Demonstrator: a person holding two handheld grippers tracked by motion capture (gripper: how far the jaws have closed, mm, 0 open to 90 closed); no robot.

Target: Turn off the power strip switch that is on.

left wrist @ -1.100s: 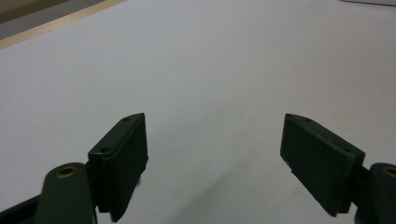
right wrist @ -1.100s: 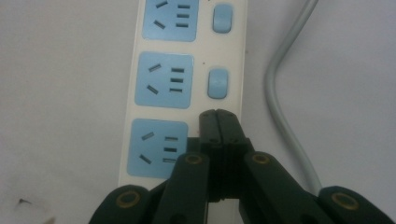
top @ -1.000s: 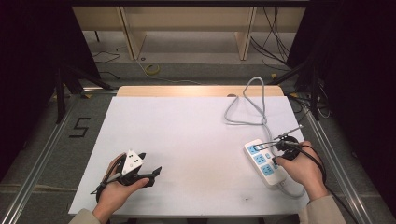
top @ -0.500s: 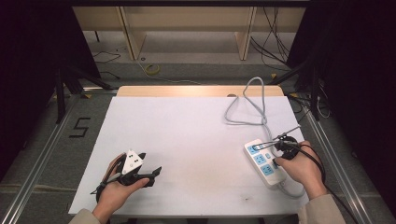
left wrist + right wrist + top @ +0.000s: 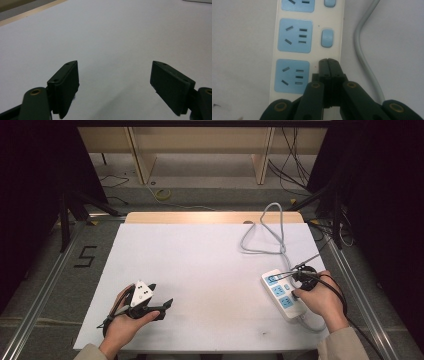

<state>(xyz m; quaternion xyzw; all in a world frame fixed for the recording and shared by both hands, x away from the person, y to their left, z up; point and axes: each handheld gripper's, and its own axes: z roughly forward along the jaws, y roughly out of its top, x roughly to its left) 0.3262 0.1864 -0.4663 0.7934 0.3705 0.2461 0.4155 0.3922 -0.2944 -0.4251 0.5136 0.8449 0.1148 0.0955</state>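
The white power strip (image 5: pixel 283 294) lies near the right edge of the desk (image 5: pixel 200 270), a little slanted, and its grey cable (image 5: pixel 267 232) runs away in a loop toward the far side. The right claw (image 5: pixel 328 61) has its jaws pressed together with nothing between them, and in the right gripper view its closed tip rests on the strip where the nearest blue switch would be, beside the nearest blue socket (image 5: pixel 292 76). The step in hand seems to be pressing this switch with the closed tip. To do it well, I think the tip must stay centred on the switch, which is hidden under the jaws, and push straight down, not sideways, because the strip is light and can slide on the smooth desk. The jaws should remain together, so that they act like one firm finger. The next switch (image 5: pixel 327 38) is just beside along the same row, so the tip should not slip forward onto it. The left claw (image 5: pixel 157 304) rests well apart at the near left of the desk, with its jaws spread wide and empty; if the strip starts to move, it could come to hold the strip's body.
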